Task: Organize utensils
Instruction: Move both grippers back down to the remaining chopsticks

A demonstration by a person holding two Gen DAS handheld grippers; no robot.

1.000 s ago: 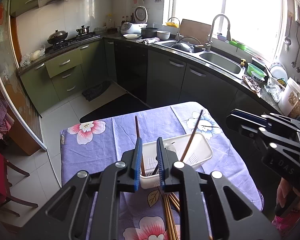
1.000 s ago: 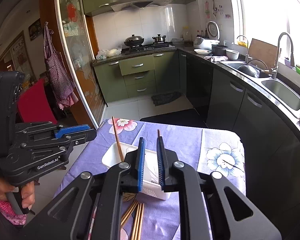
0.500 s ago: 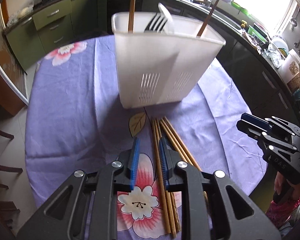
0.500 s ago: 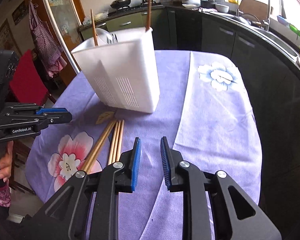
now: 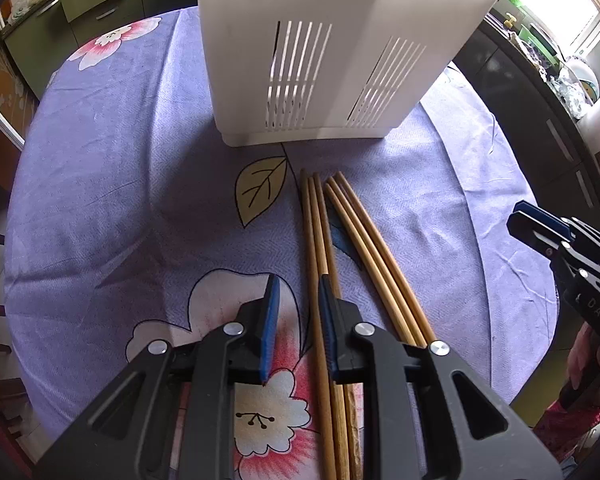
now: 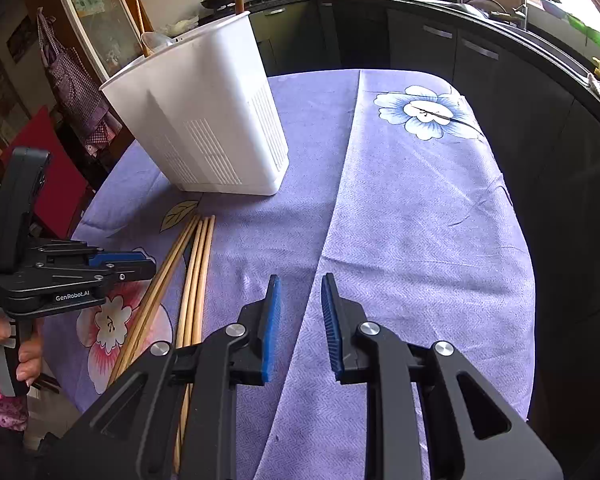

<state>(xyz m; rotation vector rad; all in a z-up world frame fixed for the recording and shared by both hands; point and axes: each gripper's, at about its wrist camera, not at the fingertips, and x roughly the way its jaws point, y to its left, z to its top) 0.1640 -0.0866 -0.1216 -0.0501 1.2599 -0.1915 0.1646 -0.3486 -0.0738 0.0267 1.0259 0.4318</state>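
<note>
Several bamboo chopsticks lie side by side on the purple flowered tablecloth, in front of a white slotted utensil holder. Two chopsticks and a spoon stick up out of the holder. My left gripper points steeply down over the near part of the bundle. It is open by a narrow gap, the leftmost chopstick runs between its jaws, and the pads do not press on it. My right gripper hangs over bare cloth to the right of the chopsticks, open a little and empty.
The round table's edge drops off close on the right toward dark cabinets. A counter with a sink runs along the back. A red chair stands off the table's left side. A hand holds the left gripper's handle.
Both grippers have come down from high over the table to just above the cloth and tipped further downward. The holder now fills the top of the left view. Both pairs of jaws stand slightly wider.
</note>
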